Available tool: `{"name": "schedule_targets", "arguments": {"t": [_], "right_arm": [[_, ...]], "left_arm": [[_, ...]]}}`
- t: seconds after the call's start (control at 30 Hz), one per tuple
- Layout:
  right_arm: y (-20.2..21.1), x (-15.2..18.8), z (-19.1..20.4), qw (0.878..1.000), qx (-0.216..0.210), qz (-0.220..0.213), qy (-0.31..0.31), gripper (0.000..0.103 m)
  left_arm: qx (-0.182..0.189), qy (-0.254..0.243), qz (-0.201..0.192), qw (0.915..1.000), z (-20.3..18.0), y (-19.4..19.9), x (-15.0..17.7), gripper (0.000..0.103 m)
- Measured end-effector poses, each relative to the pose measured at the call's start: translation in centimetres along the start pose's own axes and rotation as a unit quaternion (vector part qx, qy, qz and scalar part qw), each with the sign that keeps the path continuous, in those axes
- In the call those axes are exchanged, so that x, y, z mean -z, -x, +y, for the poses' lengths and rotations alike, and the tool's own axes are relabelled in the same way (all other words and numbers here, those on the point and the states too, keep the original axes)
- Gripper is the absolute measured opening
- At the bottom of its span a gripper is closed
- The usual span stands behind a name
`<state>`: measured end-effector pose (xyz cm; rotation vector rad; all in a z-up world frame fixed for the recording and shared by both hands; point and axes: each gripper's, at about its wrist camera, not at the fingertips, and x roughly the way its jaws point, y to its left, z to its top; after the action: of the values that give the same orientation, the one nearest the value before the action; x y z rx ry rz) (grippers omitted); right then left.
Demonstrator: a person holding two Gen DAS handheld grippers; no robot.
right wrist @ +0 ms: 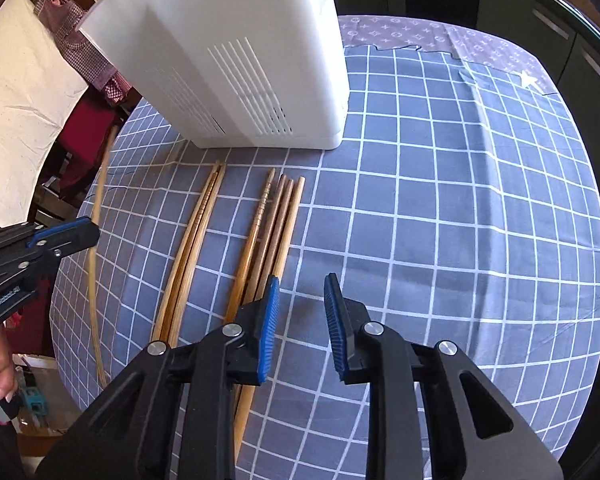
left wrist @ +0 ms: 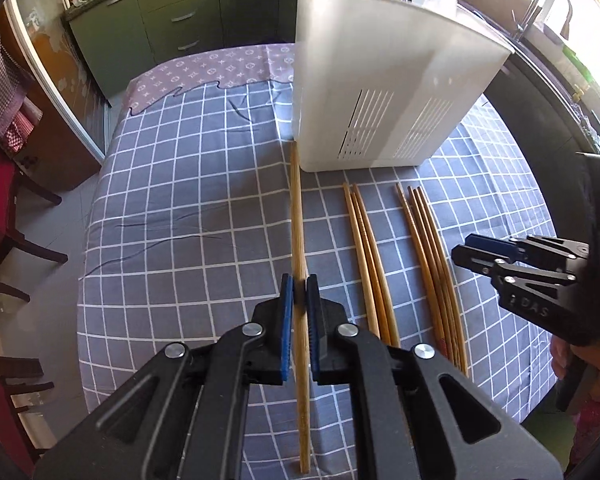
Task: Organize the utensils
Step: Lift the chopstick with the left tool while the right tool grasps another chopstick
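Left gripper point(left wrist: 299, 292) pinched narrow on a pale chopstick pair point(left wrist: 298, 220), which points far toward the left corner of the white utensil holder point(left wrist: 380, 80). Right gripper point(right wrist: 302, 292) spread wide, holding nothing, hovering over the checked cloth on the worktop point(right wrist: 460, 220). Two more chopstick bundles lie near the holder's front: a middle bundle point(right wrist: 192, 248) and a right bundle point(right wrist: 272, 220), just left of the right gripper.
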<state>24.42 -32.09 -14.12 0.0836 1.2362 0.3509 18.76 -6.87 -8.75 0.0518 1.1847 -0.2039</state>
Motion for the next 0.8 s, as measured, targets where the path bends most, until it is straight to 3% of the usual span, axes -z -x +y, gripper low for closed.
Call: {"name": "schedule_targets", "arguments": {"t": [0.23, 0.7, 0.8], "right_arm": [[-0.9, -0.7, 1.2, 1.0, 0.001, 0.014, -0.005, 0.021], [-2.1, -0.7, 4.9, 0.995, 0.083, 0.036, 0.046, 0.02], [-2.4, -0.7, 5.4, 0.994, 0.094, 0.026, 0.052, 0.01]], "left_arm": [[0.014, -0.003, -0.021, 0.9997, 0.5, 2.4, 1.1, 0.007], [0.026, -0.015, -0.032, 0.999, 0.8, 3.0, 1.1, 0.007], [0.026, -0.017, -0.035, 0.9989, 0.8, 3.3, 1.2, 0.007]]}}
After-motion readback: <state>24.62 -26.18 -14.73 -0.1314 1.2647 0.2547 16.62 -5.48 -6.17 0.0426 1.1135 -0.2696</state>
